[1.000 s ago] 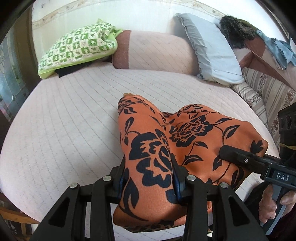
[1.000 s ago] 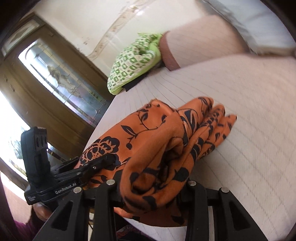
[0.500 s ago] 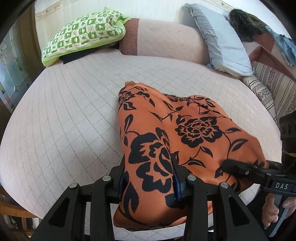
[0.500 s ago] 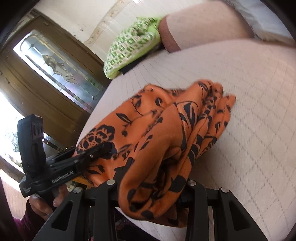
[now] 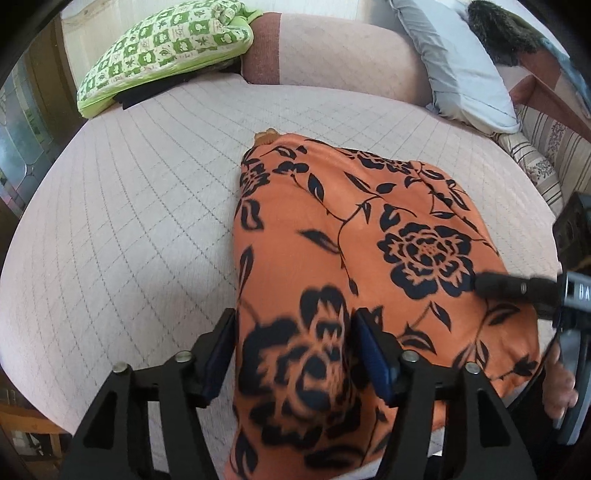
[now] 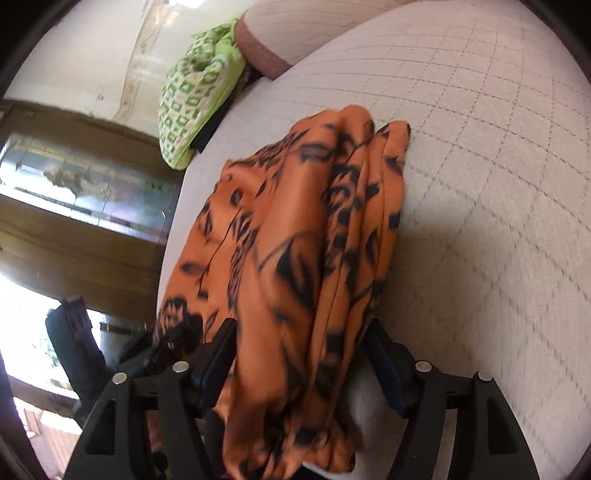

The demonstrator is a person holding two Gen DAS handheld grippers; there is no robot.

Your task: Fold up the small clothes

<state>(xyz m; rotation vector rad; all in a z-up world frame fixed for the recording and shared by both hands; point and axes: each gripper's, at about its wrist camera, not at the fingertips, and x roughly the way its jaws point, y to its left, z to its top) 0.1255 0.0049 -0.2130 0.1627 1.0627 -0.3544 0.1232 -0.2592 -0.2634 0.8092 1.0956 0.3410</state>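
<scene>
— Closest in, left gripper (image 5: pixel 293 354): jaws opening, blue pads (image 5: pixel 373 360) drawn off to either side of the orange floral cloth (image 5: pixel 351 236), fabric lying between them but no longer pinched.

— And over on the right gripper (image 6: pixel 299 363)?

— Same there: jaws opening, stacked folds of the cloth (image 6: pixel 295 236) running up between the pads (image 6: pixel 384 365), a clear gap on the outer pad's side. Inner pad just beside the fabric; cannot tell whether touching. Seen from the left wrist, one black finger of it (image 5: pixel 513 286) reaching in over the cloth's right side, with part of a hand (image 5: pixel 561 384) below on the handle.

— Where on the bed, then?

— Spread flat on the quilted pink bed cover (image 5: pixel 129 221), hanging slightly over the near edge, nearer the right side than the left. Folded into a rough rectangle, black roses and leaves uppermost. Layered edges showing along the right side in the right wrist view. Far corner of the cloth ending about mid-bed, with a small tan bit of fabric (image 5: pixel 266 136) poking out there.

— Further back?

— Bare cover past that. Then, along the far edge: green-and-white checked pillow (image 5: pixel 166 51) at the far left corner, resting on something dark; pink bolster (image 5: pixel 332 48) in the middle; pale blue pillow (image 5: pixel 458 70) toward the far right, leaning. Dark fuzzy item (image 5: pixel 502 33) behind that pillow. Striped cushion (image 5: pixel 543 162) off the right edge.

— Beyond the bed on the left?

— Wooden door with patterned glass (image 6: pixel 85 188).
</scene>
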